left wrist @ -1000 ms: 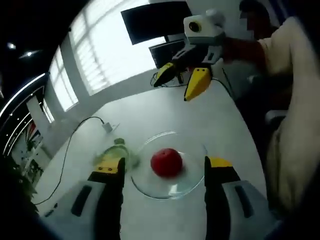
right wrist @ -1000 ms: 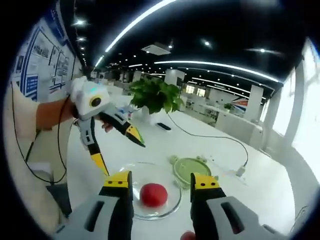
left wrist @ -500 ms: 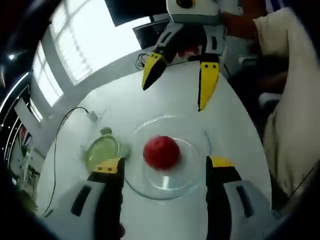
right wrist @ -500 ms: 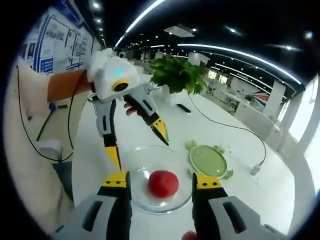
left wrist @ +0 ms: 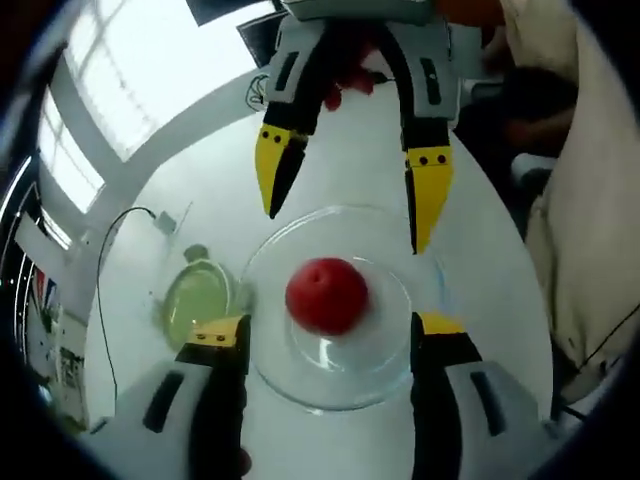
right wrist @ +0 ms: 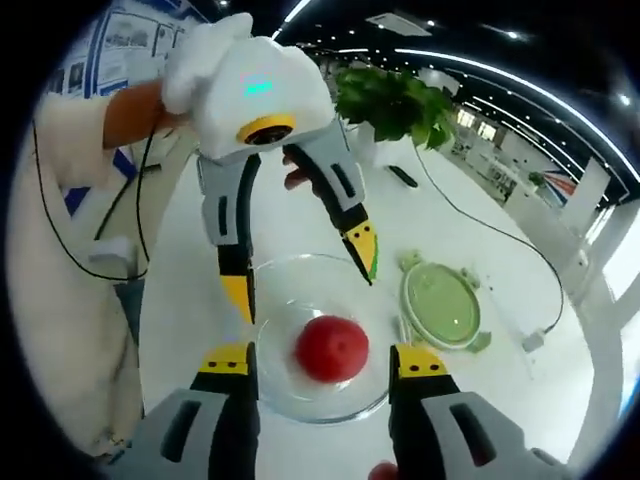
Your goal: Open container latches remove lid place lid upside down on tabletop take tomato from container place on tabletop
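My left gripper view looks steeply down along its own jaws, close above the glass container (left wrist: pixel 330 345) on the white table (left wrist: pixel 200 190). My right gripper view faces it from the opposite side, equally close. Both share the container, the tomato (left wrist: pixel 326 295) inside and the green lid (right wrist: pixel 441 306) beside it.

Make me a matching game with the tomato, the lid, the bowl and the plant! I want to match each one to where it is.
Things:
1. tomato
2. green lid
3. glass container
4. potted plant

Places:
A. at the table's far end
B. flat on the white table, beside the container
C. inside the glass container
D. on the table, lid off, in front of both tools

Pairs: 1-C, 2-B, 3-D, 4-A
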